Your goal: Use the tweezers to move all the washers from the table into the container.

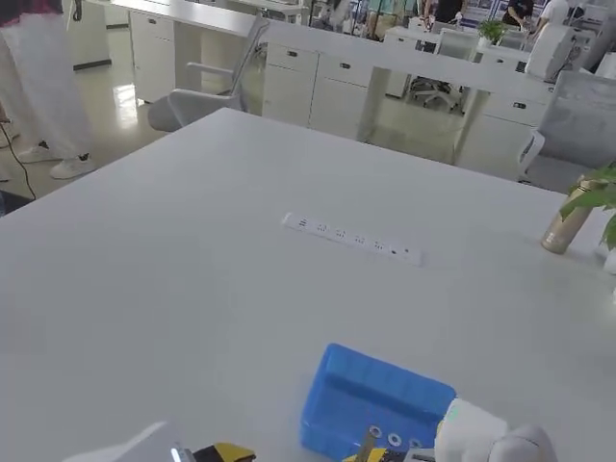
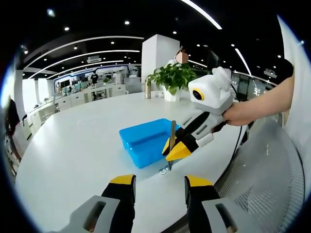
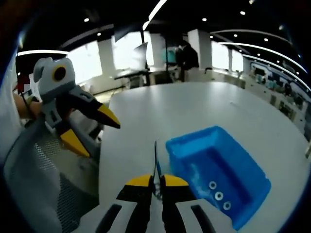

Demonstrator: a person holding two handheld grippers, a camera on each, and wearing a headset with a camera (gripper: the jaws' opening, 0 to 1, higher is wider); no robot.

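Note:
A blue container (image 1: 371, 390) stands at the near table edge with three washers (image 3: 218, 195) lying inside it (image 1: 394, 440). My right gripper (image 3: 157, 182) is shut on thin tweezers (image 3: 155, 158), just left of the container (image 3: 218, 174). In the left gripper view, the right gripper (image 2: 177, 150) holds the tweezers (image 2: 172, 138) pointing down at a washer (image 2: 164, 171) on the table beside the container (image 2: 146, 141). My left gripper (image 2: 159, 187) is open and holds nothing; it faces the right one from a short distance (image 3: 87, 126).
A white power strip (image 1: 351, 238) lies mid-table. A gold bottle (image 1: 566, 226) and a potted plant (image 1: 602, 197) stand at the far right. Office chairs and white desks stand beyond the table. A person (image 1: 38, 87) stands at the far left.

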